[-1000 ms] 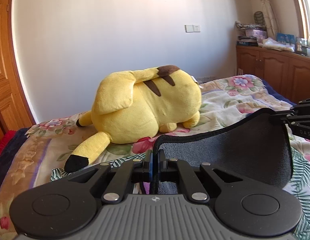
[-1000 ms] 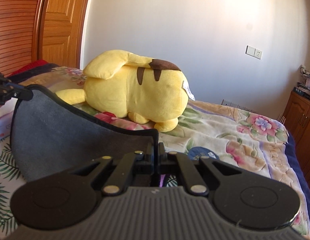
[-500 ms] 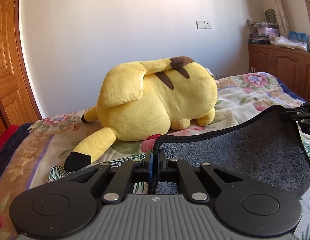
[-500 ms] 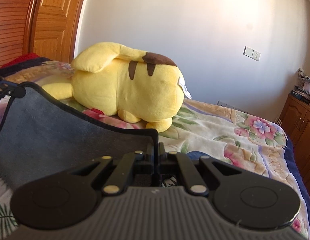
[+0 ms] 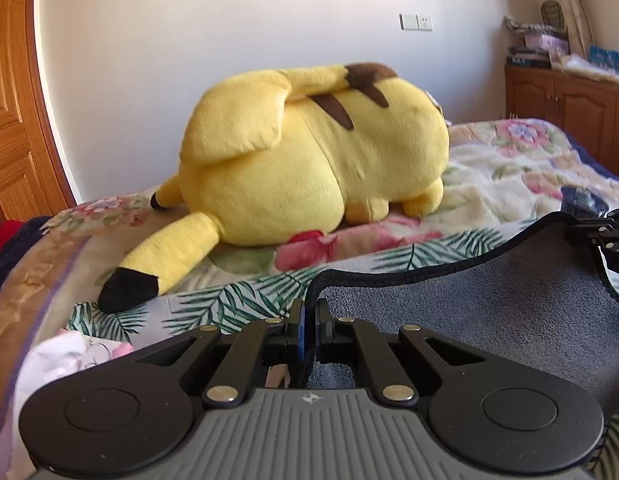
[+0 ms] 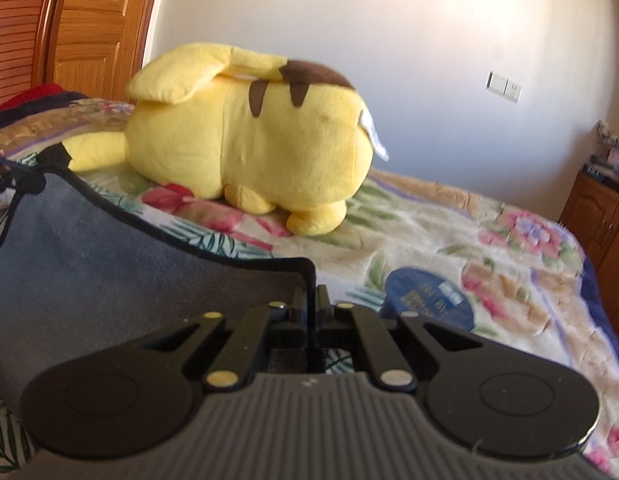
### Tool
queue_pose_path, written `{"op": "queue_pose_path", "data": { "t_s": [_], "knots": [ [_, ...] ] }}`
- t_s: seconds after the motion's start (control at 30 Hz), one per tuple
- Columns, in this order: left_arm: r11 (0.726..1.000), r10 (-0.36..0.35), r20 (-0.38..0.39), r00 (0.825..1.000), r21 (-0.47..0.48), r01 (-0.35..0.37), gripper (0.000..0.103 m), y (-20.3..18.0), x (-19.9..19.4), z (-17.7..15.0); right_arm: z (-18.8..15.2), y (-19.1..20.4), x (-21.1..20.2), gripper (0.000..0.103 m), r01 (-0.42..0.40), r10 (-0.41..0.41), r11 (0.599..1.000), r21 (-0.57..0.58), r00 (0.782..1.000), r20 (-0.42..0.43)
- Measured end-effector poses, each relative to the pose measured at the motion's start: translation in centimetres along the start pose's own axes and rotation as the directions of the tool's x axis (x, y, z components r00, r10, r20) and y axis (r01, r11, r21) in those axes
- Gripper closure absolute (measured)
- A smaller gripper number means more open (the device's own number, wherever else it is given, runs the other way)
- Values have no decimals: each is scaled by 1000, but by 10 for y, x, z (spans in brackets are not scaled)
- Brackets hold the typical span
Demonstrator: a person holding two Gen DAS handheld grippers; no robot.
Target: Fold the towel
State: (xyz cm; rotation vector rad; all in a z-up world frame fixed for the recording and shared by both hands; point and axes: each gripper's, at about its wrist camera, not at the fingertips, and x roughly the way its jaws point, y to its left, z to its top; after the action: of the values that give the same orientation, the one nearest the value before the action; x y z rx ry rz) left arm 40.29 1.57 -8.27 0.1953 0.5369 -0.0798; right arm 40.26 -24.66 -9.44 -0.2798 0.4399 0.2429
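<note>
Grey microfibre towel, edged in black piping, hangs stretched between the two grippers above the near part of the bed, its top hem sagging slightly in the middle. The left gripper has its fingers clamped on one upper corner, and the right gripper pinches the other upper corner in the same way, each showing at the far side of the other's view. By my reading the fold is only in its opening stage: the corners are picked up and the cloth is lifted, but no layer can be seen laid over another, and the lower part of the towel is hidden behind the gripper bodies, so whether it trails on the floral bedspread cannot be told. What looks left is carrying the held hem over to meet the opposite one, then any further halving. The held hem, probably its long axis, runs side to side, roughly parallel to the bed's near edge, the face turned toward the yellow Pikachu plush lying further up the bed
</note>
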Motion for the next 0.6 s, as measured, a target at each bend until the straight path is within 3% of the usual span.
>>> {"op": "queue_pose_path", "data": {
  "t_s": [0.4,0.6],
  "knots": [
    [999,40,-48,998,13,-40,103,-4,18,-8,-14,2,15,99,0,0,1000,0,999,-48],
    [999,37,-47,998,8,-37,94,-2,11,-10,-13,-1,9,85,4,-3,1000,14,999,-55]
  ]
}}
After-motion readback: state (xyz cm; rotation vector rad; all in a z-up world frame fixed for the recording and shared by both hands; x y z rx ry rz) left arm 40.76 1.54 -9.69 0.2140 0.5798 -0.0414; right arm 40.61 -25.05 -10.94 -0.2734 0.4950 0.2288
